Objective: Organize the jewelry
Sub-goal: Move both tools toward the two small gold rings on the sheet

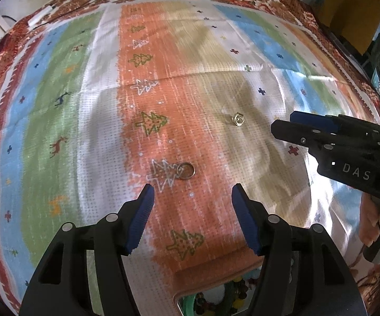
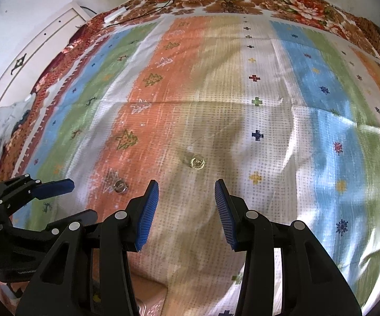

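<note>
A: Jewelry first. Silver ring (image 1: 187, 170) lies flat on the orange stripe of the cloth (image 1: 97, 105), centre of the left wrist view, touching the right edge of a white tree print.

B: Relative to the left gripper (image 1: 192, 197)?

A: Just above the gap between the two blue pads, a bit left of the midline. Not between them, not touched. Jaws stand apart, nothing in them.

B: Second piece?

A: Gold ring (image 1: 238, 119), right of centre and higher in that same view, on the beige stripe. Well apart from the silver one. The right gripper (image 1: 282, 123) comes in from the right edge there, its tip near the gold ring but clear of it.

B: Right wrist view?

A: Gold ring (image 2: 197, 162) sits above the gap of the right gripper (image 2: 187, 197), slightly left of the midline, near the pad tips, no contact. Jaws apart, narrower than the left pair, empty.

B: Silver ring there too?

A: Yes, silver ring (image 2: 120, 186) left of the left blue pad, lower-left part of the frame, outside the jaws. The left gripper (image 2: 68, 197) enters from the left edge; one blue finger (image 2: 55, 186) points toward it without touching.

B: Anything else?

A: Cloth (image 2: 308, 105) is striped and creased. A hand (image 1: 376, 218) holds the right gripper's handle, right edge of the left view. Beaded jewelry (image 1: 232, 292) in a tray at bottom centre, partly hidden by the fingers; details unclear.
</note>
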